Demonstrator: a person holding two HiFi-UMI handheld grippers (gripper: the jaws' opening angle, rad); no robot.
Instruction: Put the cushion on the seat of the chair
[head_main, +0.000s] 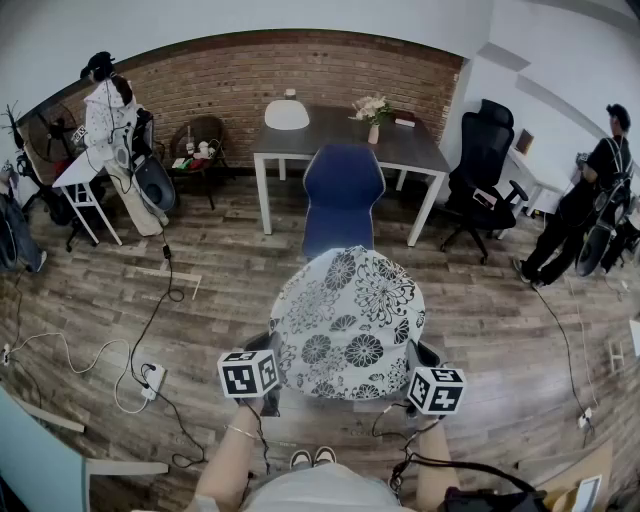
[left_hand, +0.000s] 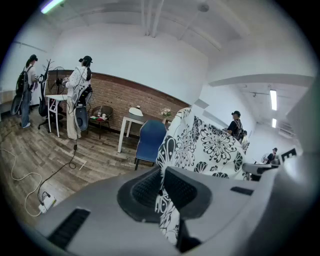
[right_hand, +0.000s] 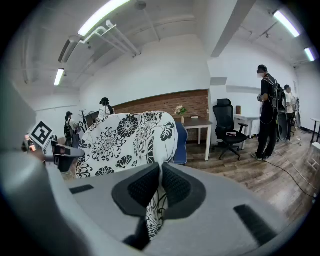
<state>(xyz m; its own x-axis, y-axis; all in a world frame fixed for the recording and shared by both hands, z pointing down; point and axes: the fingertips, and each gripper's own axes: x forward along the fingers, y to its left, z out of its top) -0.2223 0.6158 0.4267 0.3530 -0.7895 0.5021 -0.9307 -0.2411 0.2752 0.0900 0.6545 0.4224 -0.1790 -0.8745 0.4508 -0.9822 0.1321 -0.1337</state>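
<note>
The left gripper (left_hand: 161, 186) and right gripper (right_hand: 160, 184) each pinch a near corner of the floral cushion (head_main: 348, 320), held aloft short of the blue chair (head_main: 342, 195), so the pickup looks done and laying it on the seat is left.

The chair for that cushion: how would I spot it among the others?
Find the brick wall at the back, then the table before it. The chair stands at the table's near side, just beyond the flowered cushion. It alone is blue and armless; the office chair to its right is black.
</note>
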